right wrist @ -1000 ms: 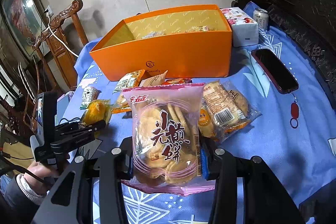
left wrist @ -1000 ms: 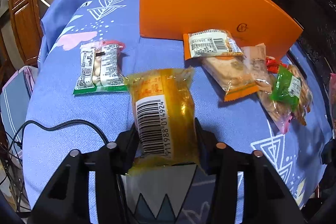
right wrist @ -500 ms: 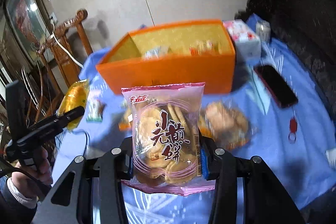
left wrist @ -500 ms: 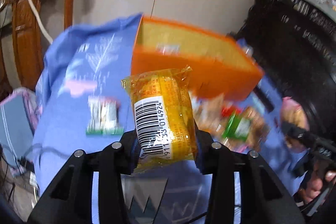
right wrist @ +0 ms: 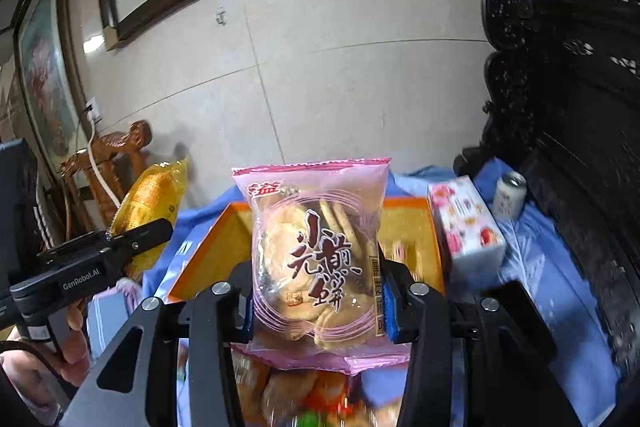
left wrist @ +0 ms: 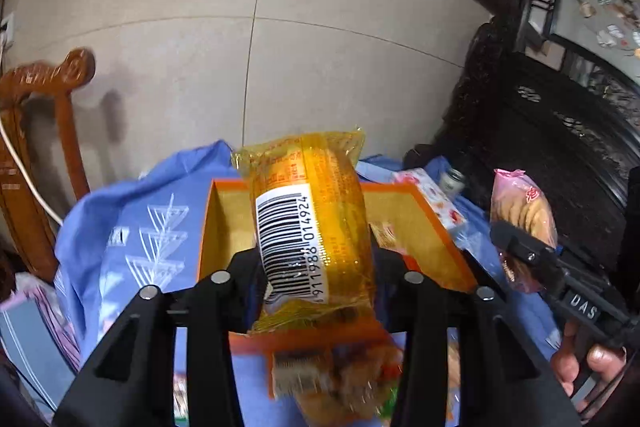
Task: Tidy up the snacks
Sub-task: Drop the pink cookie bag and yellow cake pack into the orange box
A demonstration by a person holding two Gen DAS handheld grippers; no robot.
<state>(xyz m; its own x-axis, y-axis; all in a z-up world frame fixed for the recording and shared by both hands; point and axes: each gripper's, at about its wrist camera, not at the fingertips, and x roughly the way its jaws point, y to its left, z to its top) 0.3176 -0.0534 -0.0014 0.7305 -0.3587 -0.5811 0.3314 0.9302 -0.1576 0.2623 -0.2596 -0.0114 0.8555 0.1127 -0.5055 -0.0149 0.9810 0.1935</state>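
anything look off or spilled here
Nothing spilled. Both packets are mid-air above the orange box as the jaws open: the yellow packet in the left gripper, the pink packet in the right gripper.

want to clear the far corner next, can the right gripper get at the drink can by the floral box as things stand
Probably not yet: the right gripper has the pink cracker pack between its opening jaws. The can itself stands exposed beside the floral box.
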